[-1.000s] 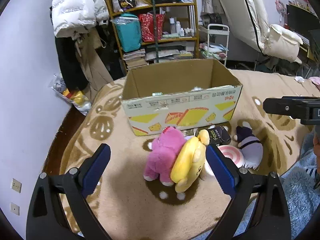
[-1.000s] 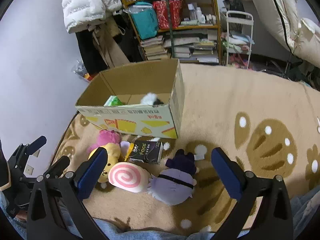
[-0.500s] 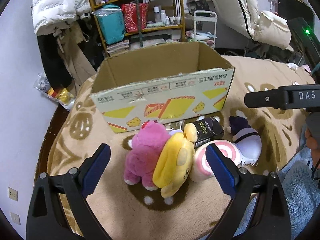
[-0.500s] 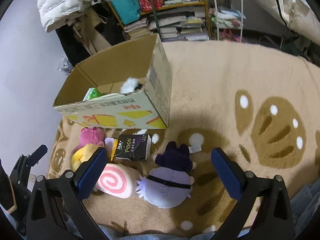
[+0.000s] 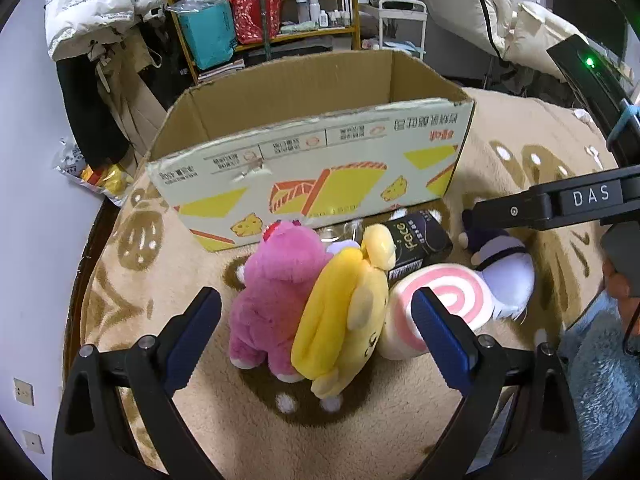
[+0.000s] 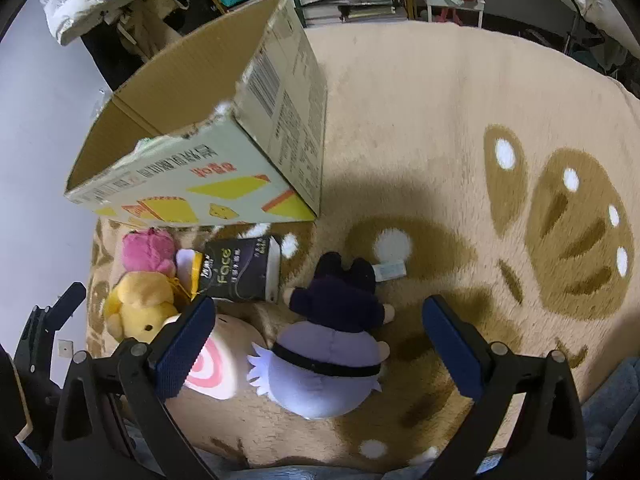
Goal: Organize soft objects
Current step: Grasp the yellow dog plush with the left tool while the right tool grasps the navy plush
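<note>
A pink plush (image 5: 276,292) (image 6: 146,250) and a yellow plush (image 5: 344,320) (image 6: 138,314) lean together on the beige rug, in front of an open cardboard box (image 5: 312,168) (image 6: 200,152). Beside them lie a pink-swirl roll plush (image 5: 432,304) (image 6: 212,364), a purple-and-navy doll plush (image 5: 500,268) (image 6: 328,340) and a black tissue pack (image 5: 416,244) (image 6: 240,272). My left gripper (image 5: 316,336) is open, its fingers either side of the pink and yellow plushes. My right gripper (image 6: 318,344) is open, straddling the purple doll.
The rug (image 6: 440,140) stretches to the right. Shelves (image 5: 260,8) with bags and books, hanging coats (image 5: 96,20) and a white cart (image 5: 400,20) stand behind the box. Something green and something white show inside the box (image 6: 152,144). The wall is at the left.
Both grippers have moved forward and down toward the plushes. The toys and box have not moved.
</note>
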Action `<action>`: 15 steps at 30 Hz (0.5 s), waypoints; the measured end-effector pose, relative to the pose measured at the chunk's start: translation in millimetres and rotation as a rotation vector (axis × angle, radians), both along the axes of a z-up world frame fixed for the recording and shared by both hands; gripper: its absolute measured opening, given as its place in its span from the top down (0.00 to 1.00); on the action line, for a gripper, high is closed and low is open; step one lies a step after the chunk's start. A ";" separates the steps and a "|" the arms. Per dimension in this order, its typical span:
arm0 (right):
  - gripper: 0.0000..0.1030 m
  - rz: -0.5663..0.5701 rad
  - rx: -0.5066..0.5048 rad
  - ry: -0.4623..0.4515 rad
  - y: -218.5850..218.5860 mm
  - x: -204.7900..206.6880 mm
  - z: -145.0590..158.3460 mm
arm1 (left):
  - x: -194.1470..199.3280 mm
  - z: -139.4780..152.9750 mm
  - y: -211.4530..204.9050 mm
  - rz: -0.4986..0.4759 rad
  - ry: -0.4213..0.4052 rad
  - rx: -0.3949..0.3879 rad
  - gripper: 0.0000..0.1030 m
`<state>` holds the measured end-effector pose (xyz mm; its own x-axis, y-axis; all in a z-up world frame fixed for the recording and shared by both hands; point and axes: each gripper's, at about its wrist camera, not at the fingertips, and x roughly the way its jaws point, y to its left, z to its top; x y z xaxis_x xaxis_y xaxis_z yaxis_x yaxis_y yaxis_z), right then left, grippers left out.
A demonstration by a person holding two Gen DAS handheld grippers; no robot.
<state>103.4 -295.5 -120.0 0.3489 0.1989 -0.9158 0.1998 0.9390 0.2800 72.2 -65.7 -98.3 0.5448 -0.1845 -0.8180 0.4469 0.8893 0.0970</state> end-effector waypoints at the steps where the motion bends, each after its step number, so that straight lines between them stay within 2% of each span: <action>1: 0.00 0.000 -0.001 0.007 0.0 0.2 -1.9 | 0.5 -1.7 -0.4 -0.004 0.004 0.003 0.08; 15: 0.00 0.024 -0.018 0.098 8.5 9.9 -28.4 | 3.6 -13.2 -1.1 -0.008 0.013 0.046 0.08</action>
